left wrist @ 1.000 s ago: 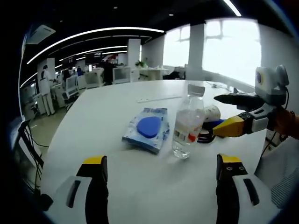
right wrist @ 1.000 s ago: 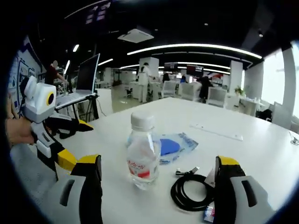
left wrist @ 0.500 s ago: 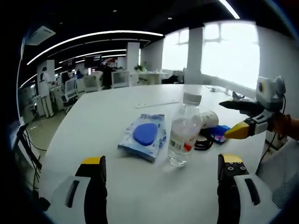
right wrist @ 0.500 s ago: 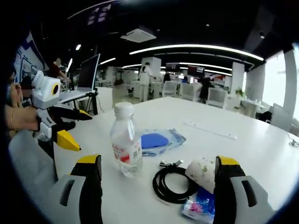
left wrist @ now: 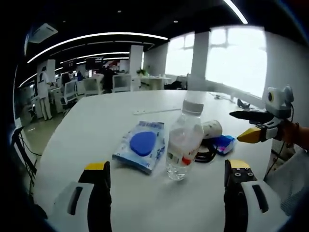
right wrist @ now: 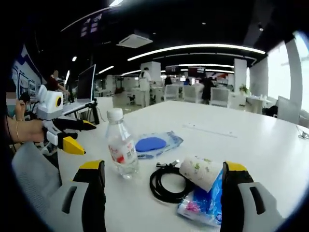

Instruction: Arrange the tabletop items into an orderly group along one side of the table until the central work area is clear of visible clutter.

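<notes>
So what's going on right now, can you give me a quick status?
Both grippers, left and right, open, holding nothing. Water bottle, blue packet, cable, paper cup still mid-table. Nothing blocking.

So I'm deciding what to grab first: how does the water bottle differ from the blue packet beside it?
The water bottle stands upright, while the blue packet lies flat on the table. The bottle is clear plastic with a white cap and a red and white label; the packet is a soft wrapper with a dark blue oval showing. The bottle is tall and narrow, the packet low and wide. Both sit free on the table, with neither gripper touching them.
</notes>
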Demonstrator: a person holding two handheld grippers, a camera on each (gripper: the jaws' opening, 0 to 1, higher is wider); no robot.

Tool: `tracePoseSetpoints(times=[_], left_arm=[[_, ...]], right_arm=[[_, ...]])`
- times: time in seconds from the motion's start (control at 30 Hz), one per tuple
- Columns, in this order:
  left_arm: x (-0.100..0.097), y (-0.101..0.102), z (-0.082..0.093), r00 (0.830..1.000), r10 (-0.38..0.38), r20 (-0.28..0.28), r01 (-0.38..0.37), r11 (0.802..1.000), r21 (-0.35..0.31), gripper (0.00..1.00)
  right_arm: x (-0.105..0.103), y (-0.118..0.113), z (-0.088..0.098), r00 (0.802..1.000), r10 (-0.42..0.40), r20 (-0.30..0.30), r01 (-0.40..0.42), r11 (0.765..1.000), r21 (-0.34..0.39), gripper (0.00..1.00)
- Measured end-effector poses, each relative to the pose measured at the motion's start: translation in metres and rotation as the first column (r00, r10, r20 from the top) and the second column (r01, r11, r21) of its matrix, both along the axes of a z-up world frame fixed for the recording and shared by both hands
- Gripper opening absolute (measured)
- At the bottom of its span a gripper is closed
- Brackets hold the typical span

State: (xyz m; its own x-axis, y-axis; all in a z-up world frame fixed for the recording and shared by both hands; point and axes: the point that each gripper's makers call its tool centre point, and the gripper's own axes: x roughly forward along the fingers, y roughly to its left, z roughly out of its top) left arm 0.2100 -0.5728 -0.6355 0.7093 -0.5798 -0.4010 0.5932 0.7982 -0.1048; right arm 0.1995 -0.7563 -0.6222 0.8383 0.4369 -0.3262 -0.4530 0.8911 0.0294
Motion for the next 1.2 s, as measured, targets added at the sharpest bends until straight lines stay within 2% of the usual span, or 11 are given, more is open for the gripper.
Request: tracePoseSetpoints(times=[0.3, 0.43, 0.63, 0.67, 0.83, 1.2], left_arm=[[0.007, -0.021, -0.004, 0.998, -0.067, 0.015, 0.067, 0.998, 0.015, 0.94], [0.01, -0.031, -0.002, 0.994, -0.1, 0.039, 0.1, 0.995, 0.004, 0.93], [0.018, -0.046, -0.004, 0.986, -0.16, 0.052, 0.159, 0.987, 0.028, 0.9], [0.021, -0.05, -0.003, 0.983, -0.171, 0.07, 0.169, 0.985, 0.026, 0.9], [0.028, -0.06, -0.008, 0.981, -0.186, 0.057, 0.185, 0.983, 0.02, 0.87], [0.036, -0.075, -0.017, 0.974, -0.212, 0.075, 0.211, 0.977, 0.013, 0.78]], right_arm=[[-0.004, -0.005, -0.004, 1.0, 0.014, -0.002, -0.014, 0.999, -0.043, 1.0], [-0.003, -0.006, -0.005, 1.0, 0.012, -0.005, -0.013, 0.999, -0.037, 1.0], [-0.002, -0.007, -0.002, 1.0, 0.015, -0.001, -0.015, 1.0, -0.026, 1.0], [-0.002, -0.007, -0.002, 1.0, 0.015, -0.005, -0.015, 1.0, -0.022, 1.0], [-0.002, -0.01, -0.002, 1.0, 0.011, -0.006, -0.011, 0.999, -0.03, 1.0], [-0.001, -0.017, -0.005, 1.0, -0.017, -0.016, 0.017, 1.0, -0.007, 0.99]])
